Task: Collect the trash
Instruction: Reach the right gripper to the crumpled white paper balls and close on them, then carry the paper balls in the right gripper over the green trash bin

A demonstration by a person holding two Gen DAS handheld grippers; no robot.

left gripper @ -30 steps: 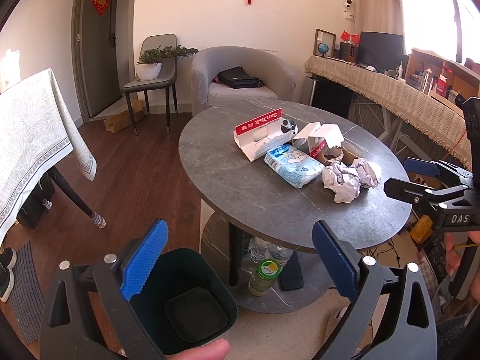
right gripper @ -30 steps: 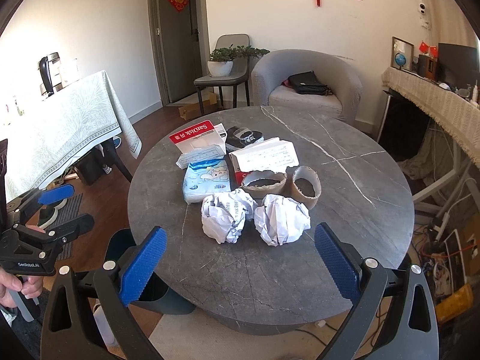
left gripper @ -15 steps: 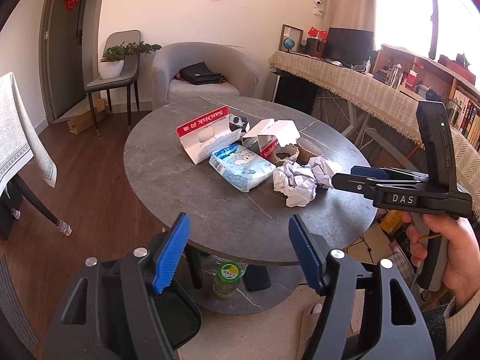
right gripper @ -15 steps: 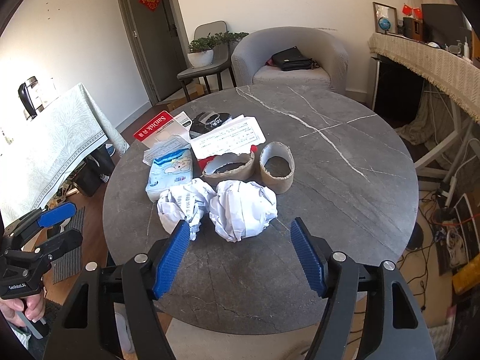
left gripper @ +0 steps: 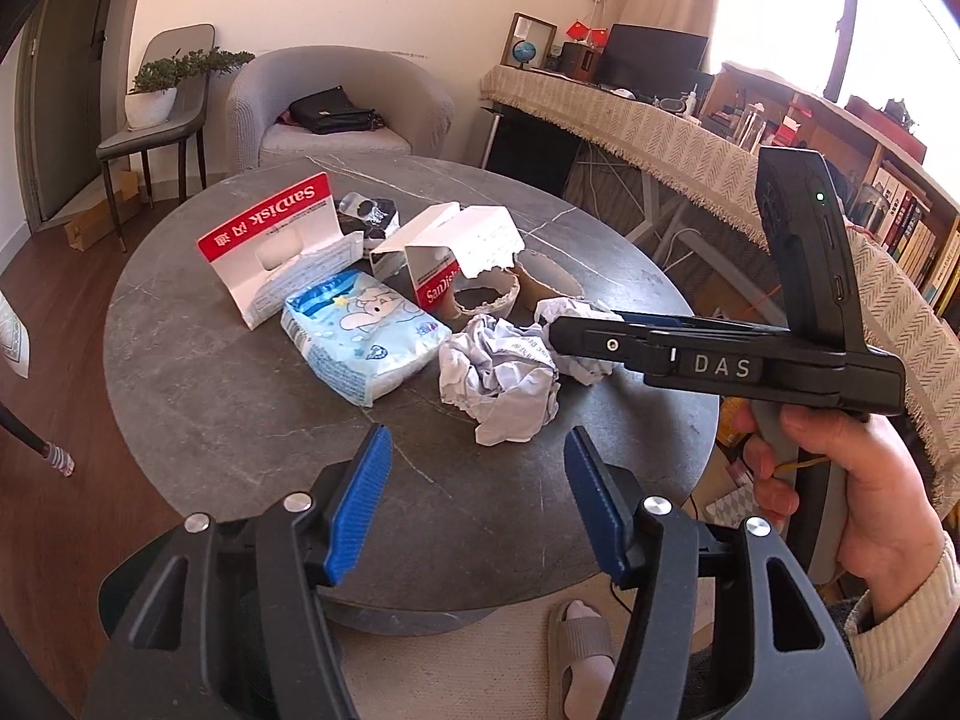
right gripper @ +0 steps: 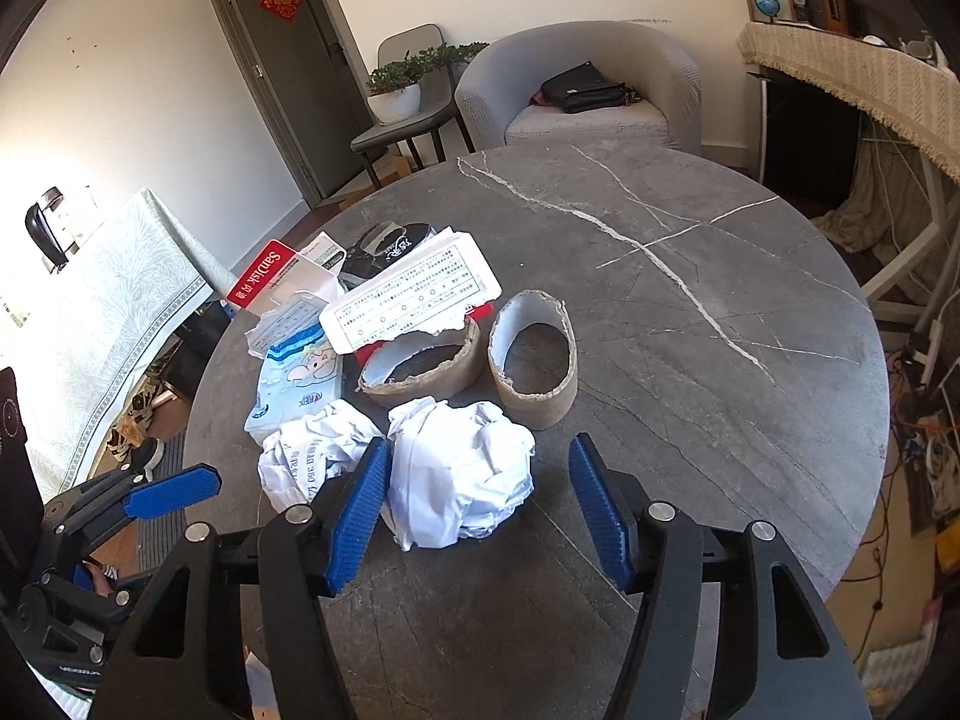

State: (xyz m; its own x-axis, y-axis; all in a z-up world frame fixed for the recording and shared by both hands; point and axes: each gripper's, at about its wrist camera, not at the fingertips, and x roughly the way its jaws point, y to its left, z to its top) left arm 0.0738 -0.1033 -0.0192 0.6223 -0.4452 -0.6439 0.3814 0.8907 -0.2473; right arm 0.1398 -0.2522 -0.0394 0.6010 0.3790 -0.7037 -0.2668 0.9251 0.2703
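Right gripper (right gripper: pixel 474 501), jaws just narrowing, is straddling a paper ball (right gripper: pixel 459 471) at frame bottom, unclenched; left gripper (left gripper: pixel 477 501) is hovering released.

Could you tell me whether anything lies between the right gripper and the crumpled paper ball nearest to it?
Nothing visible does. The right gripper faces the paper ball directly, the ball lying partly between its blue fingers, whose jaws have just been closing. The second ball sits beside it, left, outside them.

A grey curved fabric armchair (left gripper: pixel 336 96) sits at upper centre, a black leather handbag (left gripper: pixel 330 112) on its seat. Left of it, a grey chair (left gripper: pixel 157 120) holds a white potted plant (left gripper: pixel 151 97).
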